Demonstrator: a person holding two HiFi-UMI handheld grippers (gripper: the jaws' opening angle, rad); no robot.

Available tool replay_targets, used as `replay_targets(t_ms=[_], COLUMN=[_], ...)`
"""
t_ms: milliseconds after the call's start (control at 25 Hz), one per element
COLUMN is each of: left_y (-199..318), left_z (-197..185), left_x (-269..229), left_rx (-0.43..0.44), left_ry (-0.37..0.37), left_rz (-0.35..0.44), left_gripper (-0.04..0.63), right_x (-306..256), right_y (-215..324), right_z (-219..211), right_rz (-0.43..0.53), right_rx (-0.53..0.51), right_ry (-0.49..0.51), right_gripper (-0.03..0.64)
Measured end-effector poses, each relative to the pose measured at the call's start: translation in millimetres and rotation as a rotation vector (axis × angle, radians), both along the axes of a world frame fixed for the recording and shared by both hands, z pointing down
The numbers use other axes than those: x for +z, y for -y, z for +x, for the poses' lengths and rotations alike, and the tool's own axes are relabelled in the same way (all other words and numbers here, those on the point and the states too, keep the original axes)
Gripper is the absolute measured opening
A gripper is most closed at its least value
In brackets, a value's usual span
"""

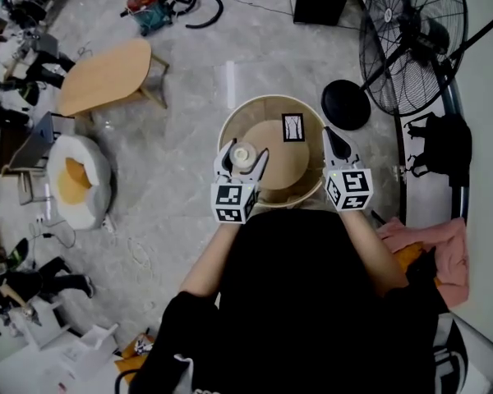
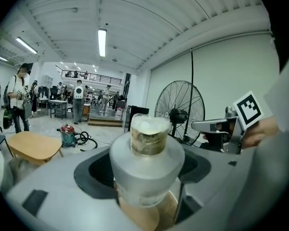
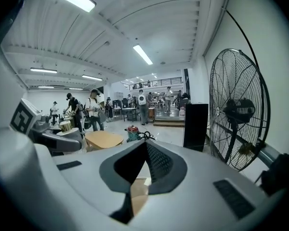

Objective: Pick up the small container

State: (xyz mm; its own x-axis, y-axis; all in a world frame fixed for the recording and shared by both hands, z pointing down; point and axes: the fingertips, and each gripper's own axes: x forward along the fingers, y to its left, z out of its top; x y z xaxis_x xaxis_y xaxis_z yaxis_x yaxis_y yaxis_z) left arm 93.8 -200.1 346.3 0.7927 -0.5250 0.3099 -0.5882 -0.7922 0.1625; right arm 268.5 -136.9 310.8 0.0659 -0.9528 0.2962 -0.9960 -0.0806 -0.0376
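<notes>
my left gripper [image 1: 243, 159] is clamped on the small container [image 2: 148, 150], its two jaws pressed against the sides. the container stands upright between them, with a pale top and a brownish band under it. it sits over the near left part of the round table [image 1: 312, 118], above the tan disc [image 1: 287, 164]. i can't tell if it touches the disc. my right gripper [image 1: 332, 140] is at the table's right edge, jaws together with nothing between them. a small card [image 1: 293, 127] lies at the far side of the disc.
</notes>
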Motion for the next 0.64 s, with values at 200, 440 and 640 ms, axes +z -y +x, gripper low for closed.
replay_targets(t_ms=[200, 440, 640], left_y=[-5, -5, 2], left_z=[0, 0, -11], left_x=[2, 6, 8], left_rx=[0.018, 0.015, 0.003], left_ry=[0.015, 0.03, 0.037], left_rz=[0.011, 0.001, -0.002], left_gripper=[0.359, 0.359, 0.359], right_x=[1, 1, -4], right_y=[-1, 0, 6], right_z=[-1, 4, -5], right_rz=[0.006, 0.001, 0.026], right_rx=[0.007, 0.019, 0.016], right_ry=[-0.025, -0.038, -0.024], right_gripper=[0.015, 0.015, 0.015])
